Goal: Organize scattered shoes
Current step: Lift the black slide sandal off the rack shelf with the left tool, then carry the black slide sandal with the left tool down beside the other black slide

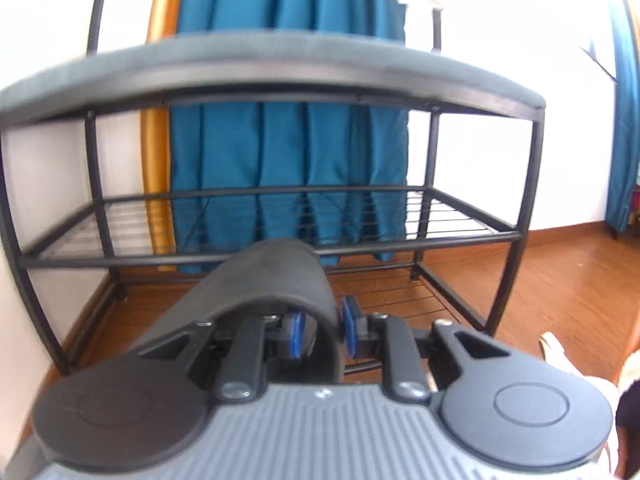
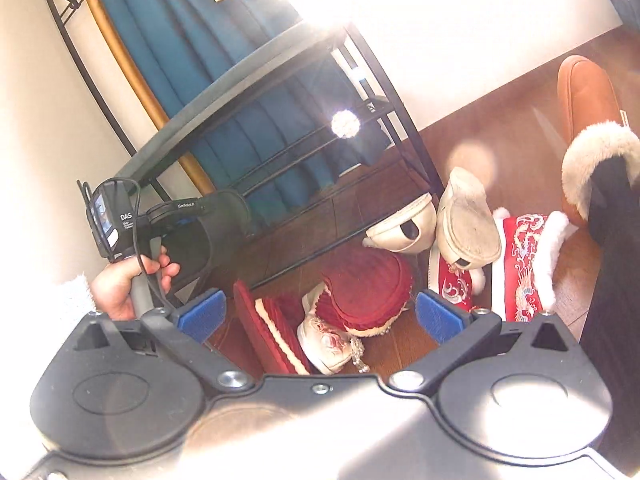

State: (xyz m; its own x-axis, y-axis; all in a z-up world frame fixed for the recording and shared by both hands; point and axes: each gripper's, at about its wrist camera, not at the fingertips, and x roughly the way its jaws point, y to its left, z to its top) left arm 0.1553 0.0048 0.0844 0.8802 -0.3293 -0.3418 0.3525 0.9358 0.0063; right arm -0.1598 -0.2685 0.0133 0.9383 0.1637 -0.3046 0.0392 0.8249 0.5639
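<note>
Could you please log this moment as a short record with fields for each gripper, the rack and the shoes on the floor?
left gripper: shut on a black slipper, held in front of the rack
right gripper: open, above the floor pile
shoe rack: black metal, wire shelves bare where visible
floor pile: red slippers, cream shoes, red embroidered shoes
wooden floor: brown

Shoes (image 2: pixel 372 288) lie on the floor (image 2: pixel 500 120) before the rack (image 1: pixel 272 220), curtain (image 1: pixel 288 120) behind it.
</note>
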